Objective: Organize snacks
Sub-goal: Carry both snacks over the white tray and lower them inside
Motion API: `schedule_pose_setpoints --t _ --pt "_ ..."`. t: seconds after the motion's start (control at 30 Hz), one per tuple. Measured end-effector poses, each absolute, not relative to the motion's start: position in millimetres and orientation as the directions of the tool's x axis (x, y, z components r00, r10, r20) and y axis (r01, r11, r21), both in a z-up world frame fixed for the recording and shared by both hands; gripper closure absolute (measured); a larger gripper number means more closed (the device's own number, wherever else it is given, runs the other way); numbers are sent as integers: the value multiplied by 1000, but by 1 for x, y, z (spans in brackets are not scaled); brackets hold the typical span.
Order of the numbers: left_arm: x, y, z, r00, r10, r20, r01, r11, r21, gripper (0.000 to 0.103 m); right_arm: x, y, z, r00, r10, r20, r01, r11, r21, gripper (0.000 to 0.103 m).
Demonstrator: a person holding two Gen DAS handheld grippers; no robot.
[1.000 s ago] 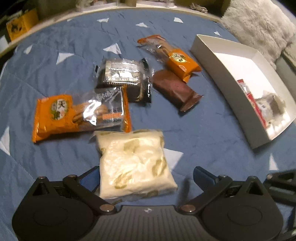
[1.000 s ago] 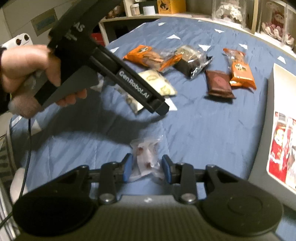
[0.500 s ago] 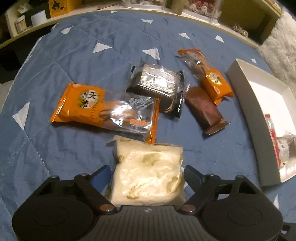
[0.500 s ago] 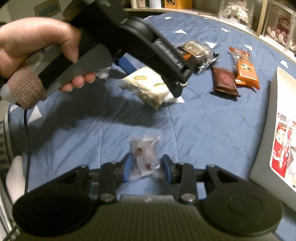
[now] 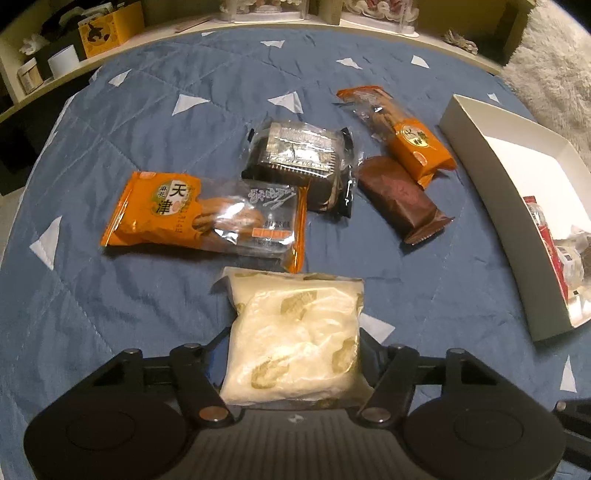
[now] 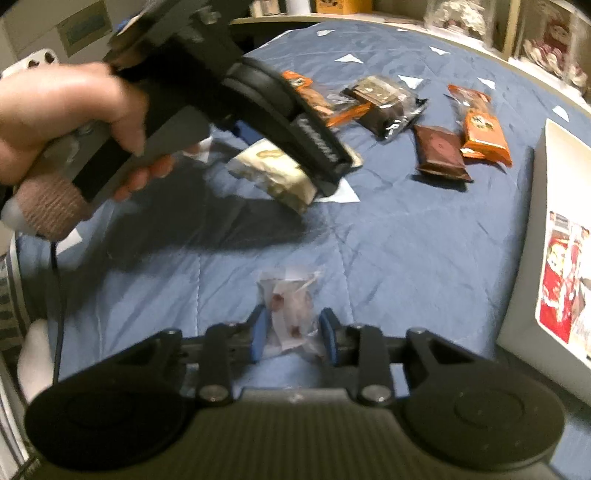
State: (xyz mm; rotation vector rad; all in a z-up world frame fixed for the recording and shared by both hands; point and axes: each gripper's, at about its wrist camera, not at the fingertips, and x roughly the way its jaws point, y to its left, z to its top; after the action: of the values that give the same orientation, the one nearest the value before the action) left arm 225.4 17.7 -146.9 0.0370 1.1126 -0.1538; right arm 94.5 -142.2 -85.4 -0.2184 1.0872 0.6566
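A cream pouch (image 5: 295, 332) lies on the blue quilt (image 5: 147, 129). My left gripper (image 5: 295, 339) is closing on it, fingers pressing both its sides. The right wrist view shows that pouch (image 6: 273, 173) under the left tool, which a hand (image 6: 74, 122) holds. My right gripper (image 6: 293, 334) is shut on a small clear-wrapped snack (image 6: 291, 306) low over the quilt. Beyond lie a big orange packet (image 5: 184, 214), a black tray pack (image 5: 299, 158), a brown bar (image 5: 399, 195) and a slim orange packet (image 5: 406, 133). The white box (image 5: 491, 177) on the right holds a few snacks.
Shelves with boxes and jars (image 5: 110, 22) run along the far edge of the quilt. A fluffy pale rug (image 5: 554, 66) lies beyond the box. In the right wrist view the box wall (image 6: 532, 258) stands close on the right.
The left jaws have closed in from wide apart onto the cream pouch's sides. In the right wrist view the left tool has swung further over the pouch. The right jaws tightened slightly.
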Motion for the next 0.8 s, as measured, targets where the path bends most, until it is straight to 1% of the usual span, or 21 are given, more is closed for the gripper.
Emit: schedule_pose_setpoints --t 0.1,0.2,0.4,0.8 --pt "221 17 -142 427 -120 -896 132 989 -69 43 98 -148 -83 317 377 -870 -565 812 146 69" --pt "214 18 -136 430 -159 -889 123 985 -117 44 103 -155 -80 339 368 -866 -533 833 145 69" --pt "197 14 -114 491 -203 -847 119 979 -166 44 110 -172 -69 390 364 -846 -482 863 149 70" --pt "177 7 -68 624 -217 -751 90 974 -207 44 133 -221 -34 534 320 -782 -351 926 138 70"
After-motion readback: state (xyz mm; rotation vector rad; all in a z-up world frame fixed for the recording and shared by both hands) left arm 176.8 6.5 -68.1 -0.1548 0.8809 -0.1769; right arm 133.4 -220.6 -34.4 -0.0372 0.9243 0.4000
